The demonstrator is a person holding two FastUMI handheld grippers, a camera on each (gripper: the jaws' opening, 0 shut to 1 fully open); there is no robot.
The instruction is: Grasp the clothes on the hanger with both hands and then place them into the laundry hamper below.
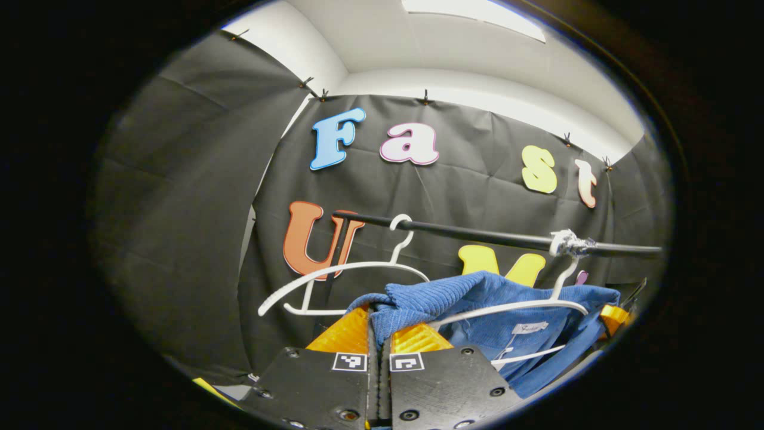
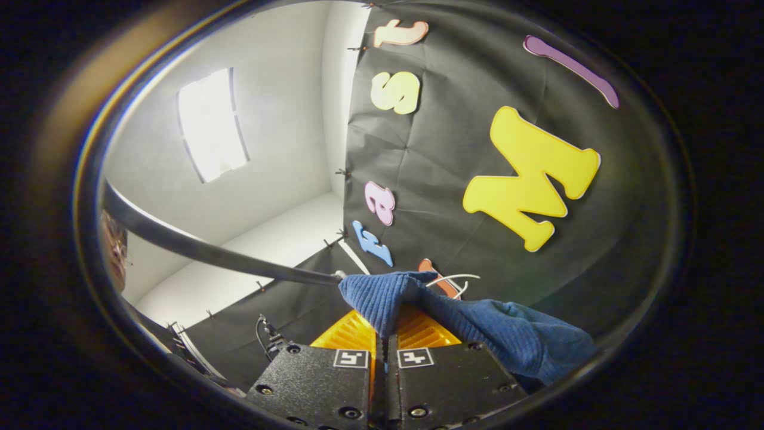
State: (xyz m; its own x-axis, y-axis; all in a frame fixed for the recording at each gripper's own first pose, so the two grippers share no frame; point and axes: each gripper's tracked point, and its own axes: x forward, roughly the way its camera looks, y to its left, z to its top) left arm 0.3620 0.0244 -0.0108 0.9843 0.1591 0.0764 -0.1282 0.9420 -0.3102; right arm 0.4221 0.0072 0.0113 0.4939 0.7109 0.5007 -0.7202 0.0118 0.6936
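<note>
**Both grippers pinched on the blue garment, hanger not yet free**

We have the left gripper [image 1: 378, 325] closed on a fold of the blue garment [image 1: 477, 298], its orange fingers [image 1: 343, 334] pressed together with cloth between them. The right gripper [image 2: 382, 325] is likewise clamped on a bunched corner of the same cloth.

In the left gripper view the garment sits toward 5 o'clock, draped over a white hanger [image 1: 525, 307] that hooks onto the black rail [image 1: 477, 236]. An empty hanger [image 1: 340, 272] hangs at about 8 o'clock of it.

We judge the main risk to be the hanger itself: the cloth wraps its shoulders, so a straight downward pull could drag on the hook or tilt the rail instead of freeing the garment. Each pinch also holds only a small fold, which could slip under the weight.

The garment's long axis runs roughly along the rail, from 9 to 3 o'clock, collar side up. We cannot see the hamper.
</note>
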